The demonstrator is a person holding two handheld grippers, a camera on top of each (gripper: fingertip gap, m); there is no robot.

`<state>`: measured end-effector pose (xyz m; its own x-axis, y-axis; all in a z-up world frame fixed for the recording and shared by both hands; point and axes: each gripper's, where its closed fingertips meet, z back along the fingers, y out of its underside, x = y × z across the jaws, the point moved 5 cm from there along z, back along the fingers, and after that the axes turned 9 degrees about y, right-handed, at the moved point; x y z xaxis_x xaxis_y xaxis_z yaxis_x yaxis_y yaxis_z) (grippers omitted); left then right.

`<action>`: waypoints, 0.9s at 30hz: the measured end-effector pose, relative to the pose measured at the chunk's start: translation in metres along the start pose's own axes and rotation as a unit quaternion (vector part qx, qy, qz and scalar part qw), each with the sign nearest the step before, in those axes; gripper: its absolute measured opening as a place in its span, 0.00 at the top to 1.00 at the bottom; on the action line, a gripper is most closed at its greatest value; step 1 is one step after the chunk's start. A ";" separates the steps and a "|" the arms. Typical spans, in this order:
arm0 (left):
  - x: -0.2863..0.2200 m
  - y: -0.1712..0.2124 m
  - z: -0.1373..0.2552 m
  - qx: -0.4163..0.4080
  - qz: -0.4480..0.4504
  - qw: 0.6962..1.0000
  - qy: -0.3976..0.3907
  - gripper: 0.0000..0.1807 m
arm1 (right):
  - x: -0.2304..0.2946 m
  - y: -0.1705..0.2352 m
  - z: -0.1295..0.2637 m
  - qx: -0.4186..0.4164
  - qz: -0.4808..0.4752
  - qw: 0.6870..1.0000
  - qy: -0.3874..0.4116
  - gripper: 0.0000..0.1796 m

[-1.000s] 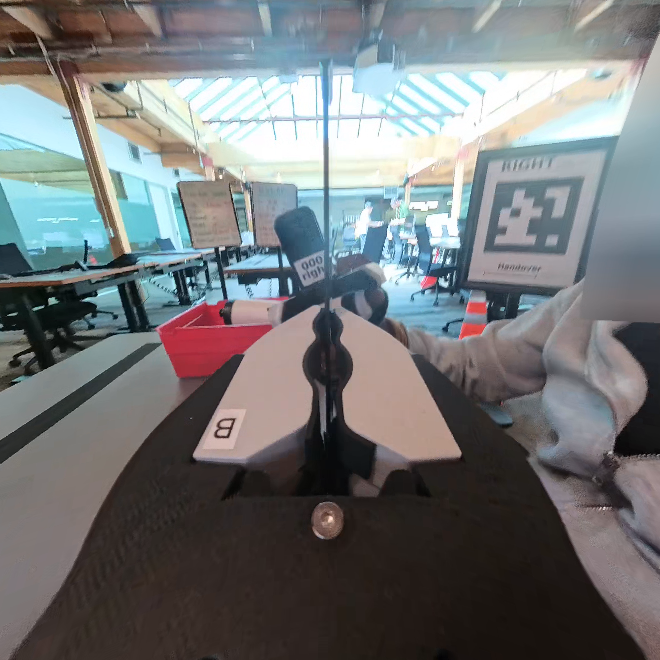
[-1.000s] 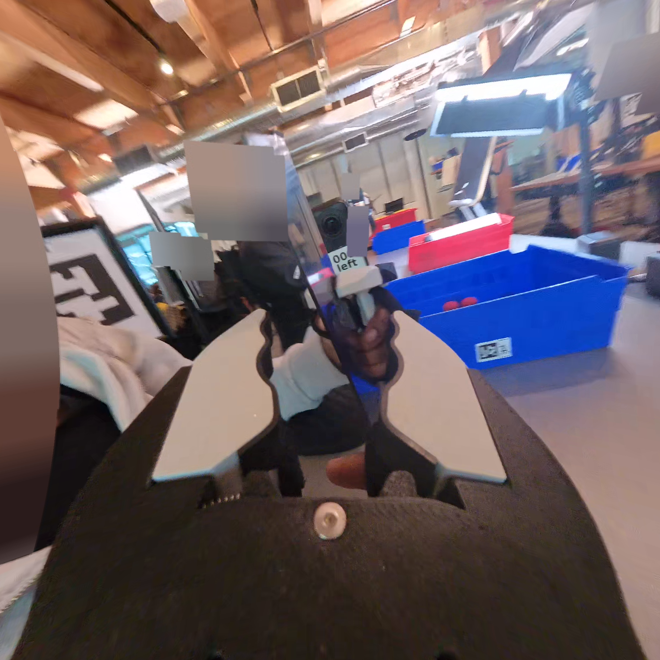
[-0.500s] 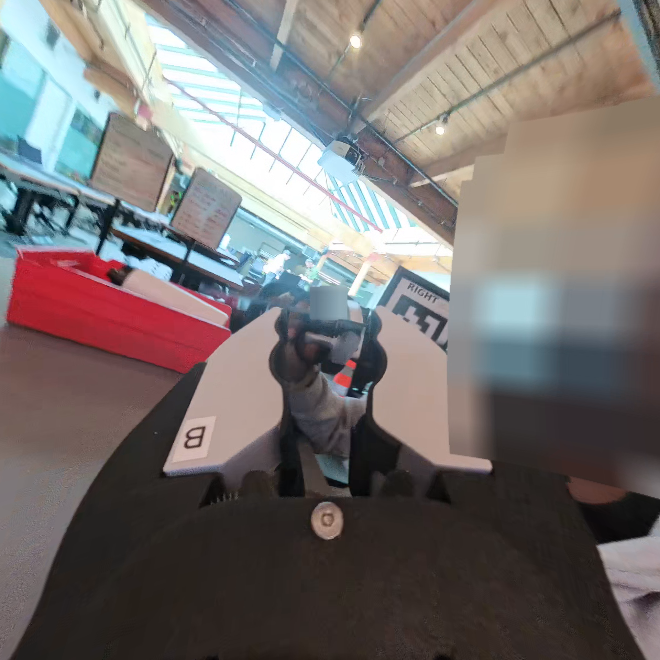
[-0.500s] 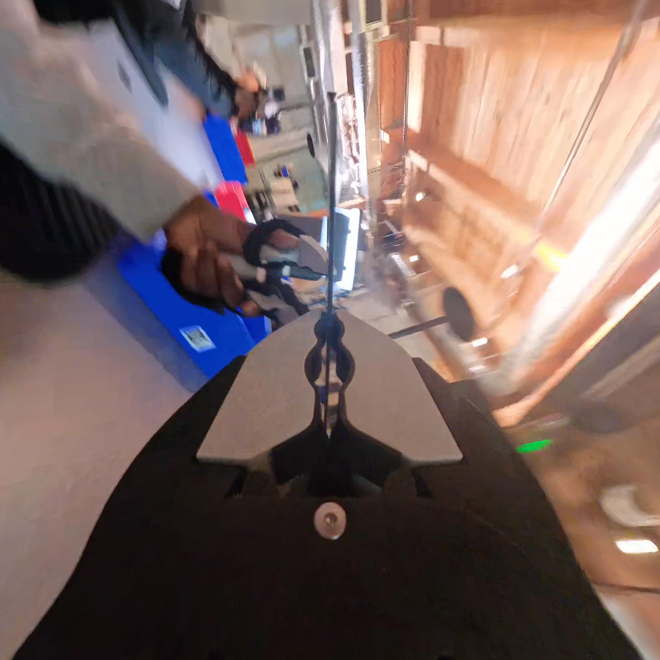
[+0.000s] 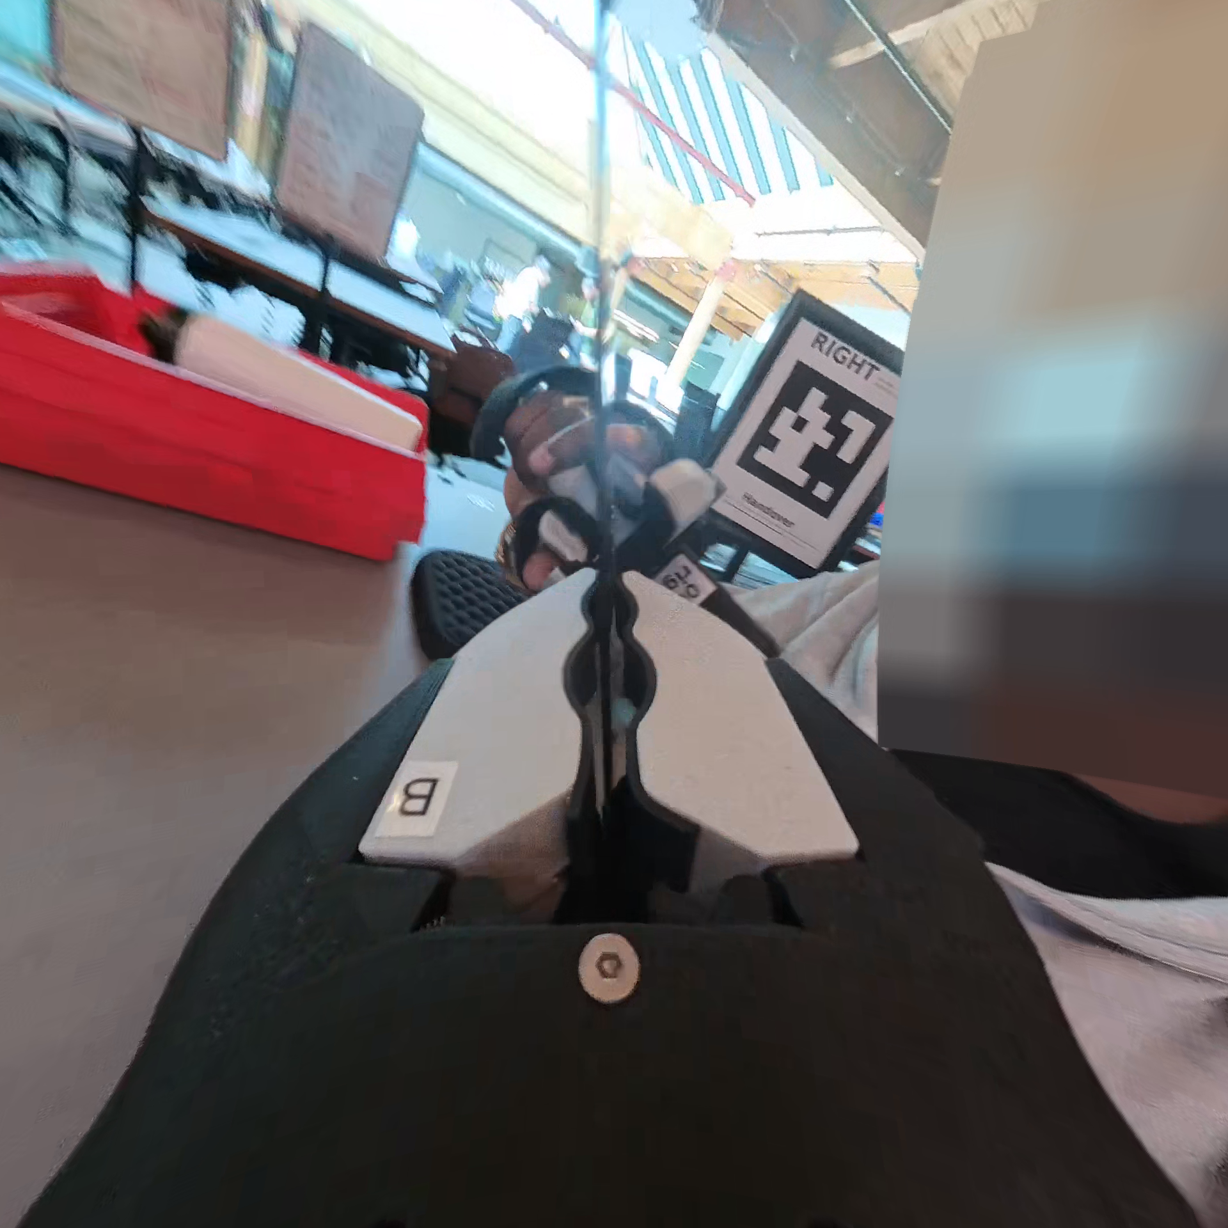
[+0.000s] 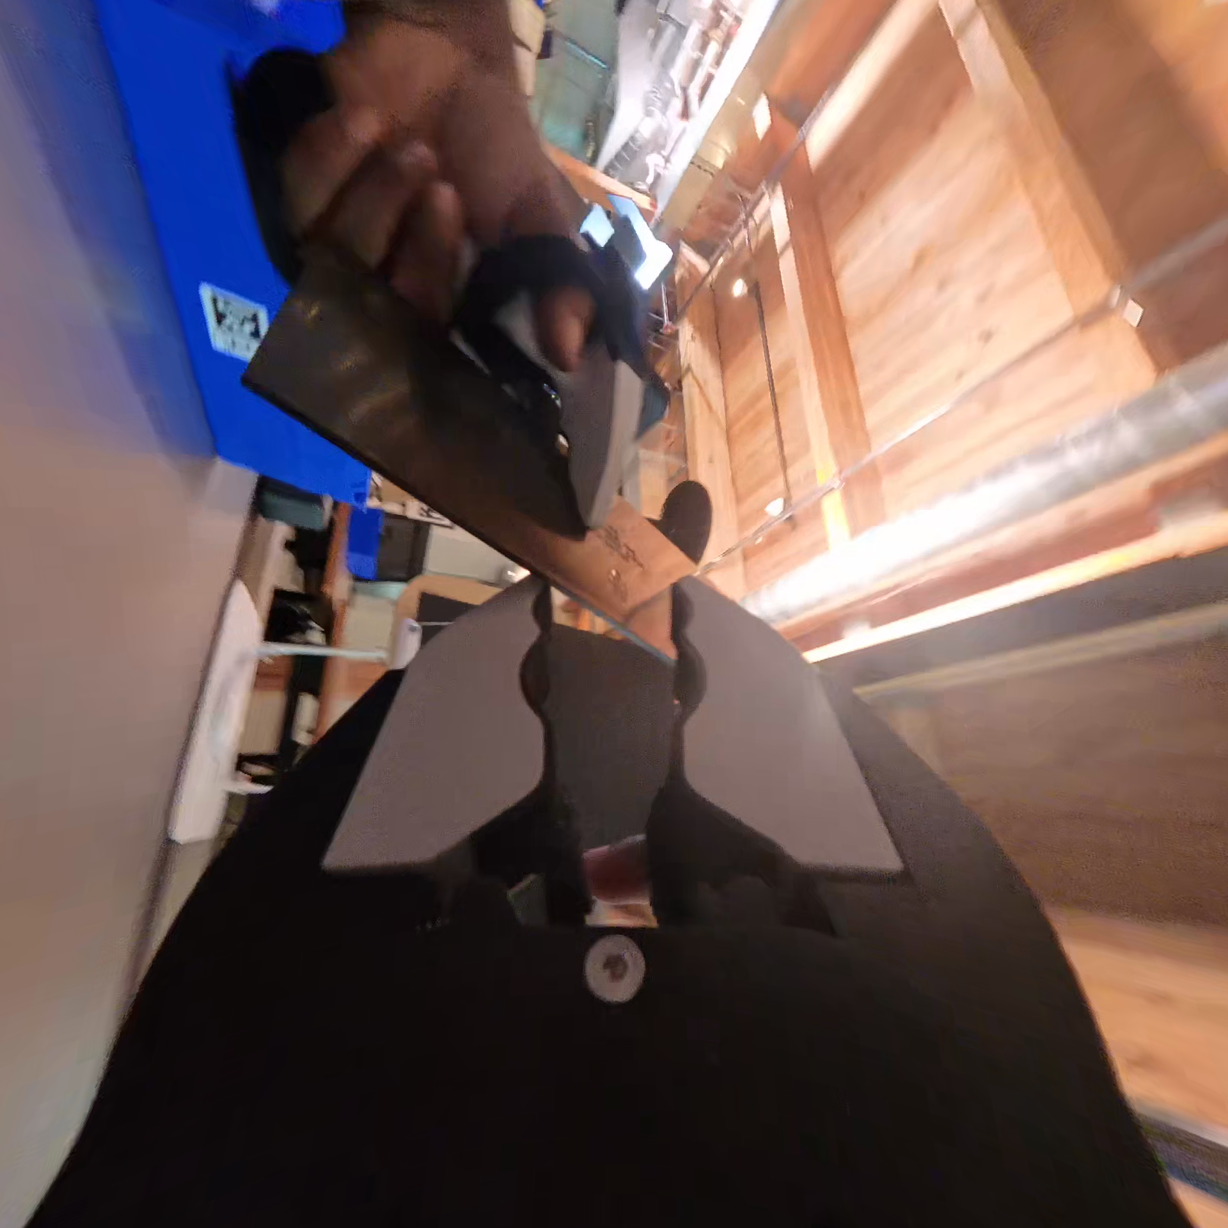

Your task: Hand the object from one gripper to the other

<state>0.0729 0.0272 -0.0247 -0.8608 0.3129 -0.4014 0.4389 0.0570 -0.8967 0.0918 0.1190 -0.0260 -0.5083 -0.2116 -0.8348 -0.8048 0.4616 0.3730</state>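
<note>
The left claw (image 5: pixel 606 601) has its two grey fingers (image 5: pixel 505 717) pressed together on a thin, see-through sheet (image 5: pixel 601 279) seen edge-on. The right claw (image 6: pixel 608 621) stands with its fingers (image 6: pixel 452 731) spread apart, nothing between them. In the right wrist view, a bare hand (image 6: pixel 425 179) holds the left claw, which points down toward the right one.

A red bin (image 5: pixel 199 458) sits far left on the grey tabletop (image 5: pixel 166 698), a framed black-and-white marker sign (image 5: pixel 807 438) stands far right, and a blue bin (image 6: pixel 193 219) lies beyond in the right wrist view.
</note>
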 end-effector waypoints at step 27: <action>-0.007 -0.028 0.021 -0.118 -0.070 0.990 -0.030 0.78 | -0.020 0.022 0.006 -0.062 -0.439 0.896 -0.021 0.99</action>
<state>0.0613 0.0041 -0.0011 -0.9281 0.2298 -0.2929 0.3561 0.3186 -0.8785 0.0858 0.1385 -0.0035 0.3486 -0.4121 -0.8418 -0.9175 0.0336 -0.3964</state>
